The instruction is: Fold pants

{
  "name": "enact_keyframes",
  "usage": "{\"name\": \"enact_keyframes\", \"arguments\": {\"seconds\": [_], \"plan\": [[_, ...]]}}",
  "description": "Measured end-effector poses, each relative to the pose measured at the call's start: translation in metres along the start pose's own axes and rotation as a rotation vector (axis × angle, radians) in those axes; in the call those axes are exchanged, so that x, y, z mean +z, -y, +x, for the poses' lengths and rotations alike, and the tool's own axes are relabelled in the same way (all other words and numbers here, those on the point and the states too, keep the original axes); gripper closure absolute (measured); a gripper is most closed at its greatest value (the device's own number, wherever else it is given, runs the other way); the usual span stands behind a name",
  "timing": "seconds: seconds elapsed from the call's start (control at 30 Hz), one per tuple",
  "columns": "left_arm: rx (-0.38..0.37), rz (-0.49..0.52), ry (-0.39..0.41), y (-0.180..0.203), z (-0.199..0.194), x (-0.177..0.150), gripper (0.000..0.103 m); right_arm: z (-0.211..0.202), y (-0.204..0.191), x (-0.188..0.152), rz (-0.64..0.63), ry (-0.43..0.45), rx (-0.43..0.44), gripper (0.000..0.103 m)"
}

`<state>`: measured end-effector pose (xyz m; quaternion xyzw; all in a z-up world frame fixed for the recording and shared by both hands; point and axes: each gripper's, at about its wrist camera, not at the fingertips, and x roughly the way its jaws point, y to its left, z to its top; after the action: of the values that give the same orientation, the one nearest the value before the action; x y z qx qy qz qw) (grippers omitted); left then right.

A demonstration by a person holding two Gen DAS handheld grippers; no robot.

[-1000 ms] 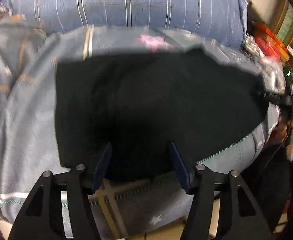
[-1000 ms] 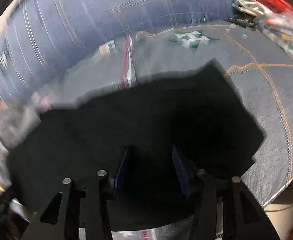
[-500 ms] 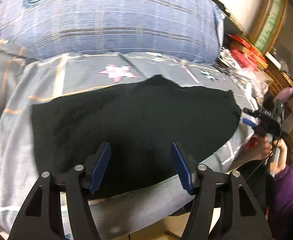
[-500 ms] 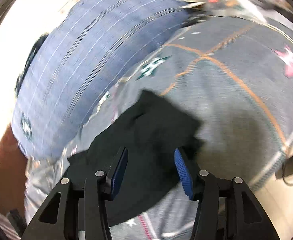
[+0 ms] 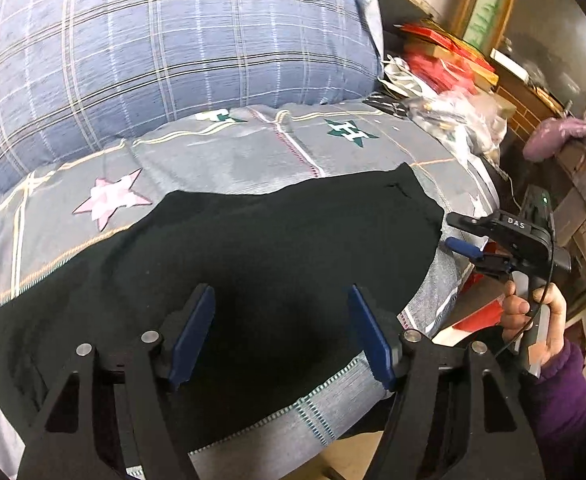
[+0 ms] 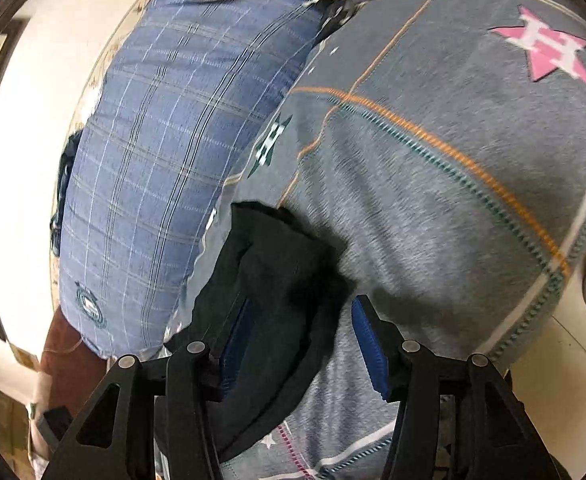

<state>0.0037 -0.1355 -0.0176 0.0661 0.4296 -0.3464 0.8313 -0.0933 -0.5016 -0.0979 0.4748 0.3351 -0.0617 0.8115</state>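
The left gripper (image 5: 281, 328) is hovering with its jaws opening wide, pressing on nothing, above the black pants (image 5: 253, 264). The right gripper (image 6: 301, 340) is standing half-wide, not pinching; the pants' bunched end (image 6: 277, 280) is lying between its blue pads. The pants are lying spread flat, dark and matte, across the grey star-patterned bedspread (image 5: 233, 164), below the blue plaid pillow (image 5: 173, 48).
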Motion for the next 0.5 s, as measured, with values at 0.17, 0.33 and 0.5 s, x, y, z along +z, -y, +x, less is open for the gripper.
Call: {"name": "enact_keyframes", "arguments": {"seconds": [0.17, 0.33, 0.5], "plan": [[0.023, 0.009, -0.026, -0.003, 0.011, -0.006, 0.034, 0.008, -0.004, -0.002, -0.023, -0.027, -0.027, 0.049], [0.025, -0.056, -0.109, -0.022, 0.034, -0.027, 0.032, 0.016, 0.002, -0.001, 0.001, -0.048, -0.067, 0.046], [0.066, 0.057, -0.130, -0.013, 0.045, -0.053, 0.029, 0.025, -0.007, -0.002, -0.019, -0.040, -0.068, 0.046]]}}
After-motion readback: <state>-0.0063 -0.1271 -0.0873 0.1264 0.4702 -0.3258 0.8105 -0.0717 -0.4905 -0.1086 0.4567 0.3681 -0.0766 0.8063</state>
